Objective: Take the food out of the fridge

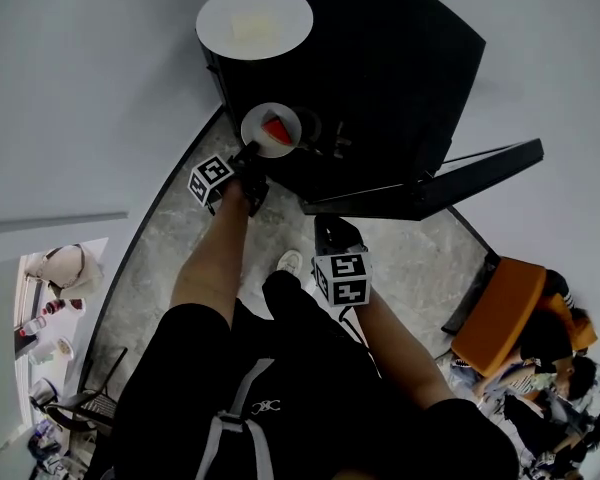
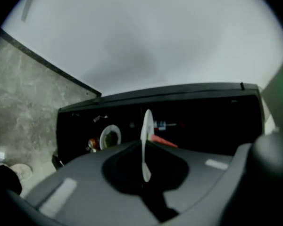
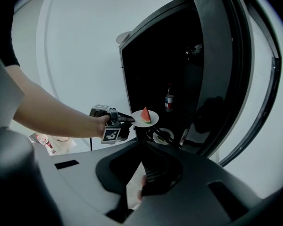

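A small white plate [image 1: 264, 128] carries a red watermelon slice [image 1: 276, 129] in front of the open black fridge [image 1: 380, 78]. My left gripper [image 1: 252, 154] is shut on the plate's near rim. In the left gripper view the plate [image 2: 145, 140] stands edge-on between the jaws, with the slice [image 2: 163, 141] behind it. The right gripper view shows the plate [image 3: 139, 122] and slice [image 3: 145, 115] held just outside the fridge opening. My right gripper [image 1: 332, 230] hangs lower, near the door, shut and empty. A plate of green food [image 2: 110, 137] stays on a shelf inside.
A larger white plate [image 1: 254, 20] with pale food rests on top of the fridge. The fridge door [image 1: 430, 188] swings open to the right. A can [image 3: 169, 100] stands on an inner shelf. The person's shoe [image 1: 289, 262] is on the stone floor. An orange chair [image 1: 500, 313] stands at right.
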Demonstrator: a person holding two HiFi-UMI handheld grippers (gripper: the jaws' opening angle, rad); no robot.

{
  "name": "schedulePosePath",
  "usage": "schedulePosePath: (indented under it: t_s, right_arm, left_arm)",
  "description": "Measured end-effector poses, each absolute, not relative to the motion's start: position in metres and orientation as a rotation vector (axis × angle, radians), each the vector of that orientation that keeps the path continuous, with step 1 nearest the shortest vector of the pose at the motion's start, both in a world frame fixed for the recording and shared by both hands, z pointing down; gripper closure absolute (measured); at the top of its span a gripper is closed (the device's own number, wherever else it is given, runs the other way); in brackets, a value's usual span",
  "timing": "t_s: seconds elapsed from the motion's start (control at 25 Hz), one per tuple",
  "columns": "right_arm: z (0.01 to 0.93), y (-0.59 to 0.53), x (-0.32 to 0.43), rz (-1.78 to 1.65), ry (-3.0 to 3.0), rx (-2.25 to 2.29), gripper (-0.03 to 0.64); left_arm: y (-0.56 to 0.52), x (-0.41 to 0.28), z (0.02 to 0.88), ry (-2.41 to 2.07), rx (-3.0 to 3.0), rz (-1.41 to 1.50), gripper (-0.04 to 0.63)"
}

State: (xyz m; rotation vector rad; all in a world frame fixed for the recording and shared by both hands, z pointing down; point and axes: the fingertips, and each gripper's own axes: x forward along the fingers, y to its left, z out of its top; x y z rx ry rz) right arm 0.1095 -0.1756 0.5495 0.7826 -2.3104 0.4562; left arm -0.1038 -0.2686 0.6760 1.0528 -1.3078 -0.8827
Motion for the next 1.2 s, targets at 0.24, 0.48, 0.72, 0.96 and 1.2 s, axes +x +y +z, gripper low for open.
schedulePosePath:
  t_s: [0.24, 0.48, 0.72, 0.96, 1.2]
  right_arm:
    - [0.537, -0.179, 0.1, 0.53, -2.346, 0.801, 0.623]
    - [0.52, -0.182, 0.082, 0.583, -2.396, 0.825, 0.623]
    - [0.508, -0.183, 0.072, 0.586, -2.434, 0.851, 0.623]
    - [0.492, -0.184, 0.059, 0.579, -2.477, 0.869, 0.623]
    - [0.483, -0.19, 0.055, 0.604, -2.495, 0.884, 0.623]
  left_arm:
    - [-0.239, -0.102, 0.656, -1.286, 1.068, -0.899, 0.588]
    - [-0.192, -0.089, 0.606, -1.228, 1.081, -0.873, 0.588]
    - [-0.149, -0.076, 0.552, -1.188, 1.047, -0.863, 0.586]
    - [-0.125, -0.081, 0.484, -1.163, 1.099, -0.855, 0.588]
    - [-0.116, -0.075, 0.408, -1.143, 1.201, -0.82, 0.588]
